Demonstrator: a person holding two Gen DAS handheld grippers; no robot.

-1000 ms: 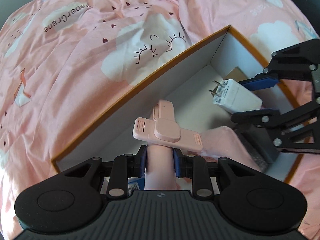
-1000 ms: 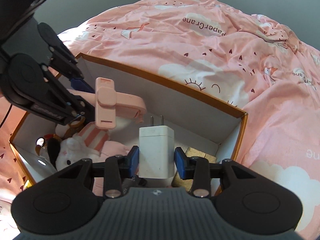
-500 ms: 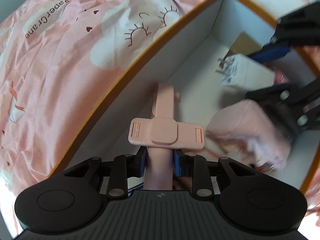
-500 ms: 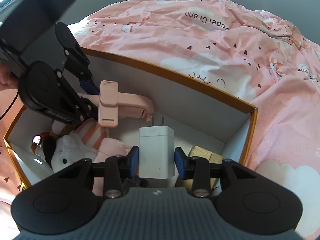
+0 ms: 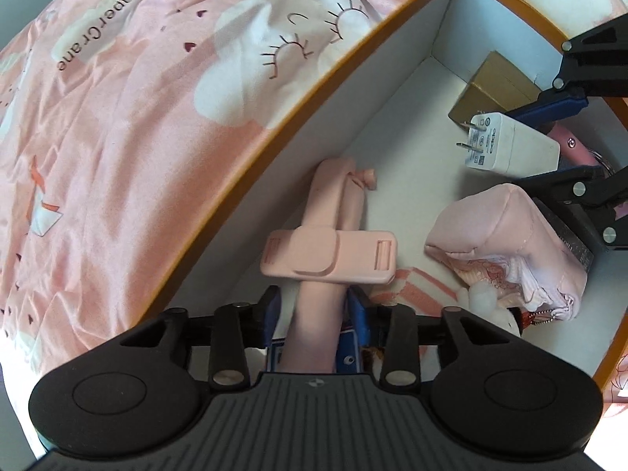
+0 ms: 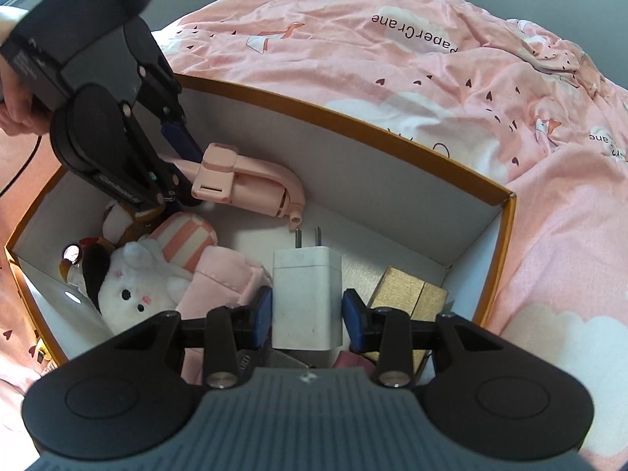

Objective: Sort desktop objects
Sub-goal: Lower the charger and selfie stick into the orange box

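A pink selfie stick (image 5: 333, 204) with a phone clamp lies along the inside wall of the orange-rimmed white box (image 5: 353, 117). My left gripper (image 5: 314, 308) points down over it. Its jaws are opening, the stick's handle still between them with a gap showing at the left pad. In the right wrist view the left gripper (image 6: 176, 168) sits at the box's (image 6: 392, 180) left end over the selfie stick (image 6: 251, 184). My right gripper (image 6: 307, 306) is shut on a white plug charger (image 6: 306, 294), prongs forward, above the box floor. The left wrist view shows the charger (image 5: 510, 149) too.
Inside the box lie a pink pouch (image 5: 510, 235), a white plush rabbit (image 6: 133, 286) with a striped piece (image 6: 188, 239), and a gold carton (image 6: 408, 294). The box stands on a pink quilt (image 6: 431, 59). A hand (image 6: 15, 110) holds the left gripper.
The left gripper has sunk into the box with the selfie stick, and its jaws have parted from the handle. The right gripper still holds the charger in place.
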